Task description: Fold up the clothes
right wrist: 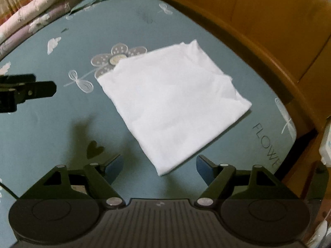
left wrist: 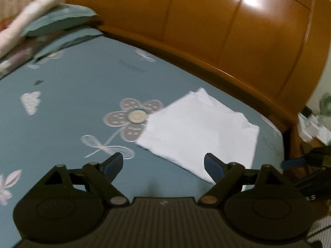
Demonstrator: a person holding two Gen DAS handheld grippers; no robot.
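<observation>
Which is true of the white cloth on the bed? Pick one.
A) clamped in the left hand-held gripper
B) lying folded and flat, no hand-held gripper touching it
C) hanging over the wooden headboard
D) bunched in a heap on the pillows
B: the white cloth lies as a flat folded square on the bed sheet, with both hand-held grippers open and clear of it.

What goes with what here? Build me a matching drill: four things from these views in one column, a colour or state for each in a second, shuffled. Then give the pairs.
Things:
1. folded garment
2. bed sheet
3. headboard
4. right gripper

Colour or state:
A. glossy orange-brown wood
B. teal, printed with flowers and dragonflies
C. open, holding nothing
D. white, lying flat in a rough square

Pairs: 1-D, 2-B, 3-A, 4-C
</observation>
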